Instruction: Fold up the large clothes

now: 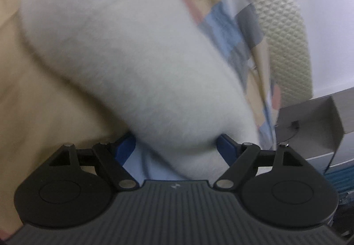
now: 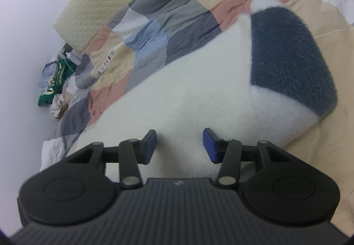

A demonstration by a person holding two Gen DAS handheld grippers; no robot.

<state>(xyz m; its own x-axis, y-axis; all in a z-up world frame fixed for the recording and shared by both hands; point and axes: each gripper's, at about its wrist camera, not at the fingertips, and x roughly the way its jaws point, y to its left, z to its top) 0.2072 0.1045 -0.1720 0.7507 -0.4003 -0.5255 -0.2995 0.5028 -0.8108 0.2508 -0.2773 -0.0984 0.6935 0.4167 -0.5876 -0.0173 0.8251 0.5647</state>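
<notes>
The thick white fleece garment (image 2: 188, 94) fills the way just ahead of you, while the patchwork quilt (image 2: 154, 30) beyond and the beige sheet (image 2: 309, 134) on the right lie free.

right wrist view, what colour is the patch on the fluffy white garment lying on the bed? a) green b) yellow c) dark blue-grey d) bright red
c: the fluffy white garment carries a dark blue-grey patch toward its right end, where it lies on the patchwork bedspread.
</notes>
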